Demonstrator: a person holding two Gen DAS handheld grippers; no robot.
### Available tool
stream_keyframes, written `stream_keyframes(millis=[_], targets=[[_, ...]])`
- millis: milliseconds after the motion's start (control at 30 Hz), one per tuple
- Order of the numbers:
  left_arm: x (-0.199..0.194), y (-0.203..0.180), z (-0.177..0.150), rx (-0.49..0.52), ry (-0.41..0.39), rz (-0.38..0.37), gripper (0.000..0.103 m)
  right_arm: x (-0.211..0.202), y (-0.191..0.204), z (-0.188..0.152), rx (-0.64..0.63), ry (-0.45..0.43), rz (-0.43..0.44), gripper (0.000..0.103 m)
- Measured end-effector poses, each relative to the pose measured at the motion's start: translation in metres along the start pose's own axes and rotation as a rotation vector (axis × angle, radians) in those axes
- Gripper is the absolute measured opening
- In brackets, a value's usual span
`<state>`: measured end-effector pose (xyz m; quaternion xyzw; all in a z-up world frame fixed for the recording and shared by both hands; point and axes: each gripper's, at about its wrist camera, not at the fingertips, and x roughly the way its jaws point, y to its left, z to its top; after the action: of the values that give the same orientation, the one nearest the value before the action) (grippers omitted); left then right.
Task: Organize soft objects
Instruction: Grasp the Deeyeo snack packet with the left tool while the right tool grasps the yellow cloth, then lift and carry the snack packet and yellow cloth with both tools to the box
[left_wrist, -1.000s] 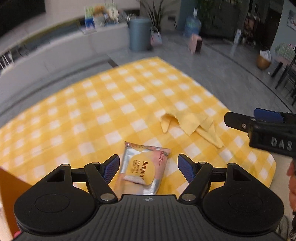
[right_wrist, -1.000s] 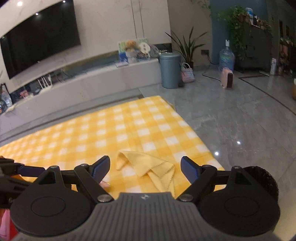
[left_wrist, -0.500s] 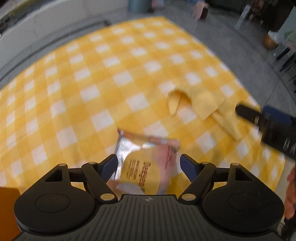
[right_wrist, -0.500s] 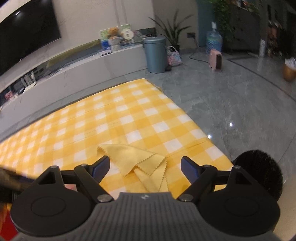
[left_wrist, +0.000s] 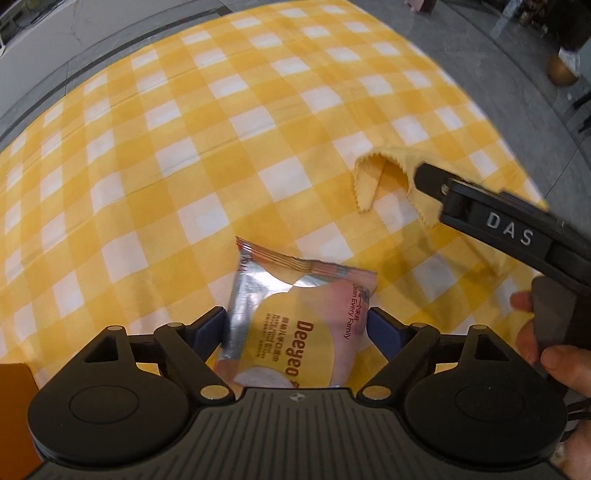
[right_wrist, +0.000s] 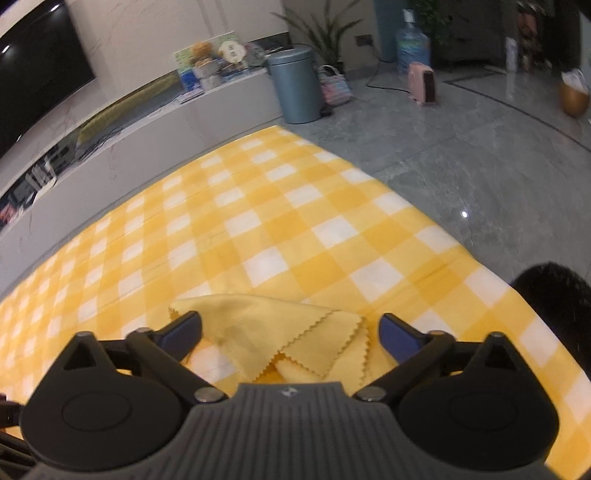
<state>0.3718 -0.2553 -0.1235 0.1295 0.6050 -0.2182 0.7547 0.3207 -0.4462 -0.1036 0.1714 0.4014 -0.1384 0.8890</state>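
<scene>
The left claw (left_wrist: 295, 330) points steeply down at a yellow-and-white checked cloth (left_wrist: 207, 155) spread over the table, its jaws spread wide and having just been opening further. Between its two blue-padded fingers (left_wrist: 208, 326) lies a wet-wipe packet (left_wrist: 295, 325), silver and pink with a yellow disc and the word "Deeyeo" printed on it; the packet rests flat on the checked cloth, its far end reaching out ahead of the fingertips, and whether the pads touch its edges cannot be told. Ahead and to the right of this claw sits a crumpled yellow cleaning cloth (left_wrist: 373, 177) with pinked edges, partly covered by the black body of the right claw (right_wrist: 290, 332), which crosses in from the right with a hand (left_wrist: 546, 354) wrapped around its handle. In the right wrist view, the right claw is likewise released, jaws wide and having just been opening, and the yellow cleaning cloth (right_wrist: 288, 332) lies folded between its fingers, extending a little ahead of them without being pinched. Beyond the table's far edge, ahead of the right claw, are a grey stone floor (right_wrist: 480, 166), a blue-grey bin (right_wrist: 295, 88) and a long low white ledge (right_wrist: 166, 122).
</scene>
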Motion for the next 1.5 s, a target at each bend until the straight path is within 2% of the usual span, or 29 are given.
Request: stream_keyframes(millis=[67,133,333,400,433,500,533,600,733,833,967,1233,1500], targets=[[0.004,-0.013,-0.005,0.059,-0.031,0.075,0.102,0.007,0.002,-0.001,-0.013,0.026,-0.011,0.1],[0.002,-0.021,-0.009,0.11,-0.066,0.107,0.102,0.006,0.005,-0.002,-0.046,0.017,-0.022,0.1],[-0.001,-0.019,-0.012,0.085,-0.083,0.089,0.086,0.008,0.013,-0.008,-0.172,0.036,-0.044,0.098],[-0.002,-0.02,-0.013,0.078,-0.095,0.099,0.074,0.008,0.018,-0.012,-0.239,0.041,-0.095,0.083],[-0.002,-0.019,-0.013,0.075,-0.098,0.096,0.074,0.006,0.018,-0.012,-0.252,0.036,-0.088,0.077],[-0.003,-0.018,-0.013,0.069,-0.098,0.091,0.073,0.002,0.015,-0.011,-0.233,0.025,-0.088,0.052],[-0.004,-0.018,-0.013,0.071,-0.098,0.092,0.073,0.001,0.013,-0.01,-0.228,0.022,-0.105,0.045],[-0.004,-0.018,-0.013,0.08,-0.102,0.096,0.072,-0.002,0.007,-0.008,-0.205,0.015,-0.121,0.021],[-0.005,-0.023,-0.016,0.116,-0.111,0.103,0.071,-0.006,-0.006,-0.004,-0.141,0.019,-0.097,0.007],[-0.007,-0.025,-0.018,0.126,-0.118,0.113,0.07,-0.009,-0.01,-0.001,-0.106,0.023,-0.054,0.005],[-0.013,-0.035,-0.023,0.153,-0.172,0.152,0.068,-0.021,-0.008,0.004,-0.089,-0.011,-0.019,0.005],[-0.037,-0.039,-0.03,0.158,-0.237,0.123,0.065,-0.041,-0.007,0.01,-0.061,-0.077,0.037,0.005],[-0.084,-0.048,-0.039,0.105,-0.365,0.045,0.064,-0.048,-0.006,0.013,-0.049,-0.095,0.076,0.005]])
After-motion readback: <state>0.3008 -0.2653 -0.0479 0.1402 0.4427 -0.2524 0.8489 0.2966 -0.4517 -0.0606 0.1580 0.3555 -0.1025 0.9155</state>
